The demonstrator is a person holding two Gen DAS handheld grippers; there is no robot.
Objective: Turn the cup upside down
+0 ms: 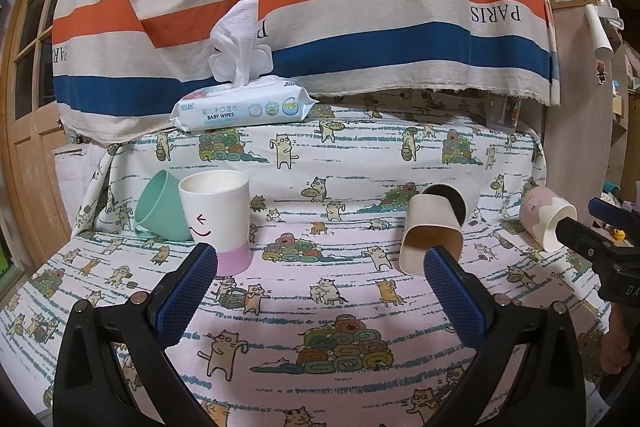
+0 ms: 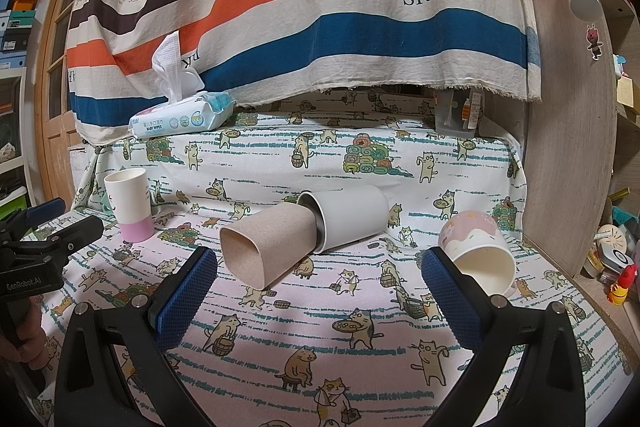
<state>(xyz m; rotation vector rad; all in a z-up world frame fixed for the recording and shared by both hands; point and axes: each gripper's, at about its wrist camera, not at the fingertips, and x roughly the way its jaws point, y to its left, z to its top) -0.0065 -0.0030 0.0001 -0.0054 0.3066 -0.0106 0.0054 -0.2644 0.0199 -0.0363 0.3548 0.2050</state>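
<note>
Cups: five (image 1: pixel 214 219); wipes pack (image 1: pixel 244 103): one; grippers: two, empty.

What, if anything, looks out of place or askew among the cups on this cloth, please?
Only the white-and-pink cup stands upright. The beige cup lies on its side, its base pushed into the mouth of a toppled grey cup. The pink mug lies tipped over, and the green cup leans against the upright one.

Both wrist cameras are looking low and forward across the cat-print surface (image 1: pixel 320 291), left view from the left, both sharing the beige cup (image 1: pixel 432 239) (image 2: pixel 264 247).
</note>
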